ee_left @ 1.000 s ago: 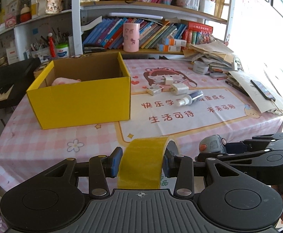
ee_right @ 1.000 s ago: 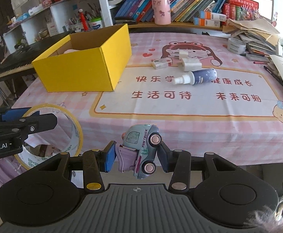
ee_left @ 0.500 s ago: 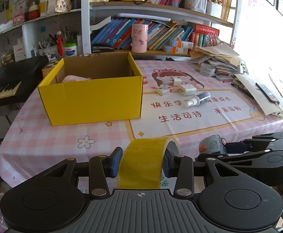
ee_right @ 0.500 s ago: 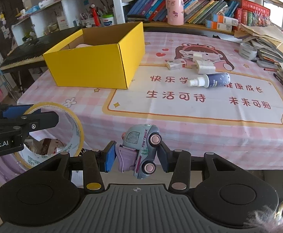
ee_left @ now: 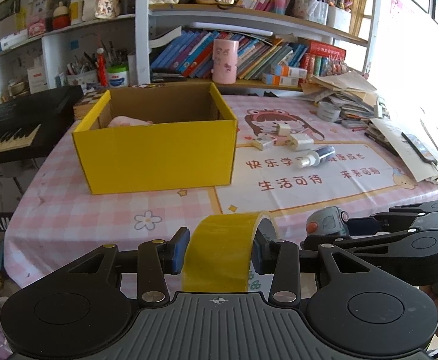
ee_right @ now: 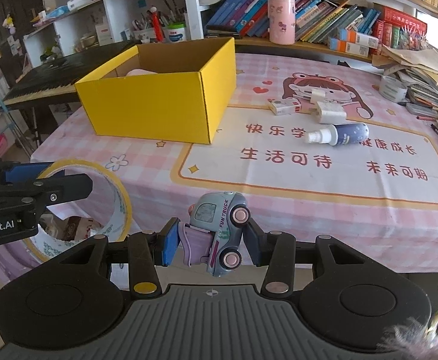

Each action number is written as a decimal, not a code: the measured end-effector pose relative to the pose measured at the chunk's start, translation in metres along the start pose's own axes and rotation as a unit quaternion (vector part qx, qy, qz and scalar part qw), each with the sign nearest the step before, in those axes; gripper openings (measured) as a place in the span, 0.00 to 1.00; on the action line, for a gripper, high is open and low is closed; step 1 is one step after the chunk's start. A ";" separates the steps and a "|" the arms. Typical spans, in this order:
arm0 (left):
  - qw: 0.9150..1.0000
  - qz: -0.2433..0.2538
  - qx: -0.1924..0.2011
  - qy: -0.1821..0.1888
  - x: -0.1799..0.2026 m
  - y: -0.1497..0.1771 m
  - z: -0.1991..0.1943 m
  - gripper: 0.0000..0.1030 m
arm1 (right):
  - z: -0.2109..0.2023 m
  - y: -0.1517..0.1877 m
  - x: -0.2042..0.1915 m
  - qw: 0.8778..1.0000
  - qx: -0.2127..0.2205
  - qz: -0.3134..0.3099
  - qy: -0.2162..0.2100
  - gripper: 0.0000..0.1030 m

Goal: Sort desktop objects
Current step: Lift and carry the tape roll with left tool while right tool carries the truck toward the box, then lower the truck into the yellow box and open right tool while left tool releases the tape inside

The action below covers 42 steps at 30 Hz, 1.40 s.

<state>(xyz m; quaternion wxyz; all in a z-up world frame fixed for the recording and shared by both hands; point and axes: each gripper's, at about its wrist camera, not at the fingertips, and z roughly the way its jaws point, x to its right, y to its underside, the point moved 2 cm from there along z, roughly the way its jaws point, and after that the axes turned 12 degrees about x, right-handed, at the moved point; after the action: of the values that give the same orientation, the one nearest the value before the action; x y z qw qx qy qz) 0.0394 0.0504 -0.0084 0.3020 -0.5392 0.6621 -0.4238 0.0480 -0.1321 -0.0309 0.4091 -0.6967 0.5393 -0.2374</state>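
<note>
My left gripper [ee_left: 219,250] is shut on a yellow tape roll [ee_left: 219,252], held in front of the table's near edge. My right gripper [ee_right: 211,240] is shut on a small grey-blue toy truck [ee_right: 219,231] with pink wheels, just to the right of the tape roll [ee_right: 81,210]. The toy truck [ee_left: 327,223] shows in the left wrist view too. An open yellow box [ee_left: 159,147] stands on the pink tablecloth [ee_left: 78,213] with something pink inside. A spray bottle [ee_right: 339,133], a white charger [ee_right: 328,111] and a small card box [ee_right: 285,106] lie on the printed mat.
A bookshelf [ee_left: 249,60] with books and a pink cup [ee_left: 225,61] backs the table. Stacked papers [ee_left: 399,138] and a grey tape roll [ee_left: 328,111] crowd the right side. A black keyboard [ee_left: 12,132] stands at the left.
Both grippers with their loads have shifted left along the table's front; the box and table objects now sit farther right in both views. Both grips are unchanged.
</note>
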 end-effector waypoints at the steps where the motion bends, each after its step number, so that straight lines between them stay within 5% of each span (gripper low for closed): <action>1: 1.000 -0.002 0.001 -0.003 -0.003 0.000 -0.001 0.39 | 0.001 0.000 -0.002 1.000 0.000 -0.001 -0.001 0.41; 25: 0.999 -0.028 0.024 -0.037 -0.042 -0.030 0.007 0.39 | 0.027 -0.022 -0.042 0.995 0.005 -0.078 -0.058 0.41; 42: 0.992 -0.009 0.105 -0.075 -0.067 -0.116 0.061 0.39 | 0.071 -0.141 -0.027 0.987 0.115 -0.065 -0.087 0.41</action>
<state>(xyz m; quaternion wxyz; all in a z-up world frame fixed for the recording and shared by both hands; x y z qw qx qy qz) 0.1609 0.0945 0.0630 0.4016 -0.5406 0.5849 -0.4522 0.1730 -0.0723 0.0497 0.5152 -0.6971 0.4241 -0.2623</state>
